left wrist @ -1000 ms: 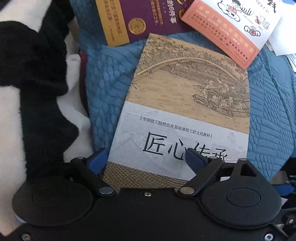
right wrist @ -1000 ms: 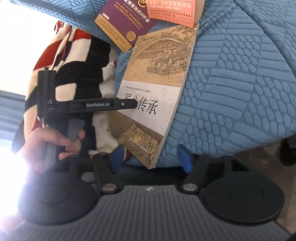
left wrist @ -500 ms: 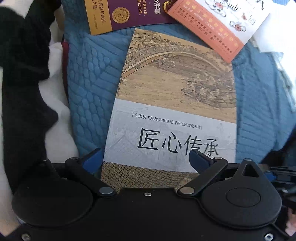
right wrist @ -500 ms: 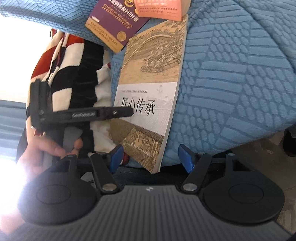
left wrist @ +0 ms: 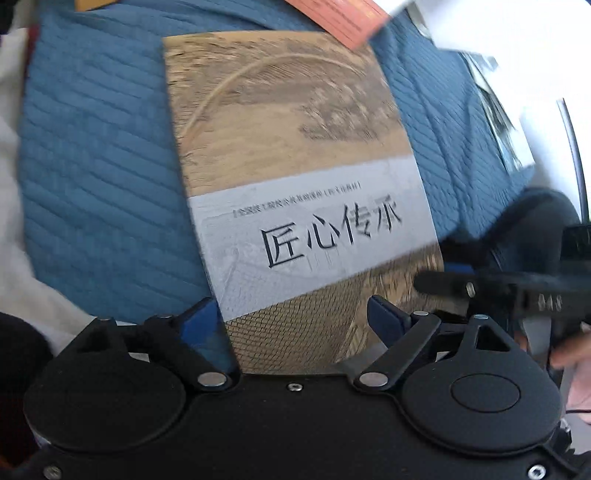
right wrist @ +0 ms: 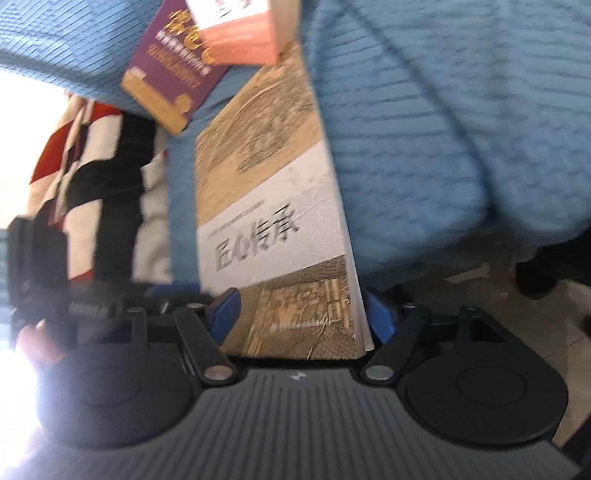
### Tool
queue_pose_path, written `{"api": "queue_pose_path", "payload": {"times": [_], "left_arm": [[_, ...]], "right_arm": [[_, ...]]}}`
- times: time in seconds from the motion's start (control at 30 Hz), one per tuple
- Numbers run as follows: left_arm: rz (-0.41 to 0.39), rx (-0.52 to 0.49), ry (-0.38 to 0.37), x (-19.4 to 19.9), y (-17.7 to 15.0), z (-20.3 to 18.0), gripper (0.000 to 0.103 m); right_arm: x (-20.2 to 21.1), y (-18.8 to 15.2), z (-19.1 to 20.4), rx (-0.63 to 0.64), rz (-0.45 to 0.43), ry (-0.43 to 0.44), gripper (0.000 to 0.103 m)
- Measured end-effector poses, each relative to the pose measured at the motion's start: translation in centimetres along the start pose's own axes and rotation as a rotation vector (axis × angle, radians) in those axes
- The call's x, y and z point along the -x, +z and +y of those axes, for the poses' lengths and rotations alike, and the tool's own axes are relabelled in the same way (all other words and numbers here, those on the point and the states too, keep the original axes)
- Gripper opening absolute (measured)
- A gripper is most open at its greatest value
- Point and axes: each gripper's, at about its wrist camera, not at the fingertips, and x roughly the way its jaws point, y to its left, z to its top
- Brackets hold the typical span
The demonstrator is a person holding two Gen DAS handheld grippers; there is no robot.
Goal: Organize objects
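Note:
A book [left wrist: 295, 177] with a tan painted cover and a grey title band lies on a blue quilted cover [left wrist: 103, 166]. My left gripper [left wrist: 291, 314] hovers over the book's near end. Its jaws are closing, one blue finger [left wrist: 201, 325] beside the left edge and the other over the cover, neither pressing. In the right wrist view the same book [right wrist: 266, 206] has its near right corner between the fingers of my right gripper [right wrist: 303, 314]. These jaws are opening and no pad grips the book. Both views are blurred.
A purple book [right wrist: 173, 70] and a salmon-coloured book [right wrist: 240, 33] lie beyond the tan one, the salmon one overlapping its far end. A red, white and black striped blanket [right wrist: 92, 177] lies to the left. Bare floor [right wrist: 480, 288] shows below the cover's right edge.
Both grippers have closed in on the book's near end. The right gripper now straddles its near right corner with wider jaws. The left view has swung, and the right gripper has come into it.

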Motion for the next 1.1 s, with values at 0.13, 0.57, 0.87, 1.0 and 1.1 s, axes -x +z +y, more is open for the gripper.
{"api": "queue_pose_path", "payload": {"times": [0.13, 0.57, 0.87, 1.0, 1.1], "left_arm": [[-0.01, 0.048, -0.05, -0.2, -0.4, -0.2, 0.087], [-0.137, 0.287, -0.122, 0.3, -3.2, 0.4, 0.086], [-0.204, 0.391, -0.154, -0.3, -4.8, 0.6, 0.088], [-0.235, 0.44, -0.185, 0.0, -5.5, 1.1, 0.087], [-0.241, 0.481, -0.355, 0.2, -5.8, 1.4, 0.074]], "right_arm": [[0.6, 0.3, -1.9, -0.043, -0.024, -0.004, 0.075], [1.5, 1.3, -4.3, -0.039, -0.001, 0.039, 0.036], [5.7, 1.9, -2.7, 0.075, 0.005, 0.267, 0.015], [4.9, 2.2, -2.9, 0.074, 0.017, 0.218, 0.017], [4.6, 2.2, -3.0, 0.028, 0.025, 0.168, 0.011]]}}
